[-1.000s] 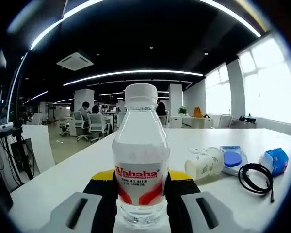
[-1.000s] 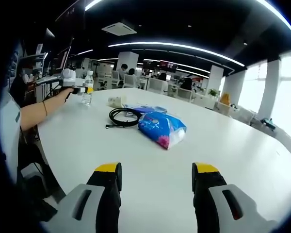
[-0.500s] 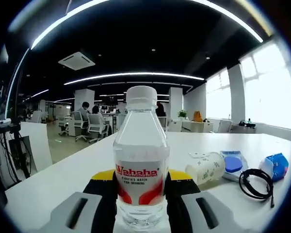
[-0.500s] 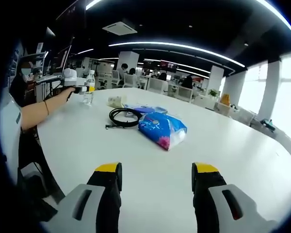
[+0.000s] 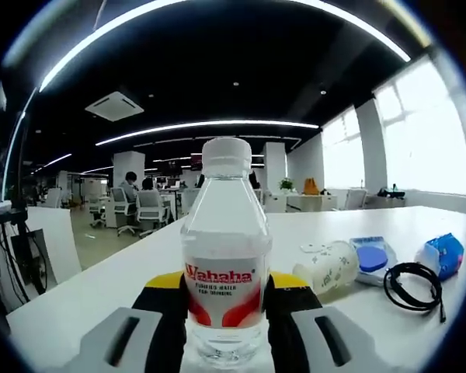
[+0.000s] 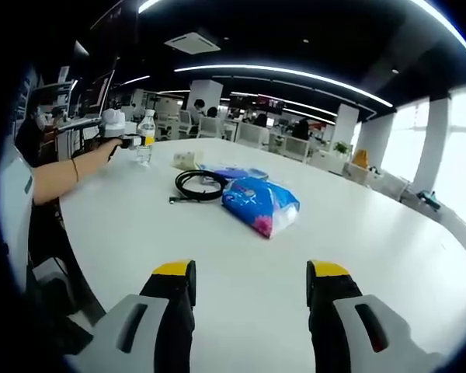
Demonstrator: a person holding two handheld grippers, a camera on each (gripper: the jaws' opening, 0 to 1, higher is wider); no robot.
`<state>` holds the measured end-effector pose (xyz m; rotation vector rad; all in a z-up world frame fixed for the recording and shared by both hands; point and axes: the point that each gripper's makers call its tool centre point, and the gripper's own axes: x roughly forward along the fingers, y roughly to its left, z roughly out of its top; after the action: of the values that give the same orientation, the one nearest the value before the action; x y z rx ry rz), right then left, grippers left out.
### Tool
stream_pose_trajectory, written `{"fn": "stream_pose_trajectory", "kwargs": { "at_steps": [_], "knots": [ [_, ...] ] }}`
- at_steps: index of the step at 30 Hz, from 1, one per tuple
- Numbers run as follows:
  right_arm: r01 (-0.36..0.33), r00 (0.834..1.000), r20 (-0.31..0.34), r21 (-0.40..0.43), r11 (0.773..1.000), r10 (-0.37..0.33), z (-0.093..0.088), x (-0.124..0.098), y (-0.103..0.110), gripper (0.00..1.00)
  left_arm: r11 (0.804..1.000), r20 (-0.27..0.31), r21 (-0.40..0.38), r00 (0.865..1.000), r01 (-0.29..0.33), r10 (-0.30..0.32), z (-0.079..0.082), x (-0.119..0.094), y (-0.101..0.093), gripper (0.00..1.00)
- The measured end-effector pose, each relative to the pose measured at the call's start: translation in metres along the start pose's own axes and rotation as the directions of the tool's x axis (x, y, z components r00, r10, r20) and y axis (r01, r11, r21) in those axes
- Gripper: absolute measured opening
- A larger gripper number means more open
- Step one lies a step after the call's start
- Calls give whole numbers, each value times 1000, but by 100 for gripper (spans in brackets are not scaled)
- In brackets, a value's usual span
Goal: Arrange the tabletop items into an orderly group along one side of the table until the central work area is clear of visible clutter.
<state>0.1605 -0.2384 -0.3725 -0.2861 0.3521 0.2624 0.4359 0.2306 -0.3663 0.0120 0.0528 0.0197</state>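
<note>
Gripping the Wahaha water bottle (image 5: 226, 256) from both sides, the left gripper (image 5: 226, 311) has its black, yellow-tipped jaws pressed against the lower half of the clear bottle, which stands upright with its white cap on, at the near left part of the white table (image 5: 101, 287). Just right of it in the left gripper view, a paper cup (image 5: 332, 266) lies on its side, touching a white pack with a round blue lid (image 5: 370, 256). Further right sits a coiled black cable (image 5: 413, 280), and past that a blue tissue packet (image 5: 441, 255).

Over on the right gripper (image 6: 248, 299), the jaws are spread wide with only bare tabletop between them, well apart from everything. Ahead of it the blue packet lies near the table's middle, the black cable just beyond and left of it. At the far left corner, a person's forearm (image 6: 66, 175) reaches in, holding the left gripper around the bottle.
</note>
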Motion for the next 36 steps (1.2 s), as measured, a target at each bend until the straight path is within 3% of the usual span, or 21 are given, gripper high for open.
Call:
{"fn": "stream_pose_trajectory", "kwargs": {
  "at_steps": [18, 23, 28, 36],
  "knots": [
    [-18, 1000, 9, 5, 1000, 18, 1, 1, 5, 57, 1000, 21, 15, 1000, 21, -21, -1, -3, 2, 40],
    [-14, 1000, 2, 7, 1000, 14, -1, 2, 4, 57, 999, 15, 39, 1000, 5, -5, -4, -4, 7, 47],
    [-17, 1000, 3, 11, 1000, 17, -1, 2, 5, 57, 1000, 14, 12, 1000, -1, 1, -6, -7, 10, 50],
    [-25, 1000, 8, 12, 1000, 25, 0, 2, 8, 57, 999, 47, 36, 999, 4, -6, 4, -20, 9, 50]
  ]
}}
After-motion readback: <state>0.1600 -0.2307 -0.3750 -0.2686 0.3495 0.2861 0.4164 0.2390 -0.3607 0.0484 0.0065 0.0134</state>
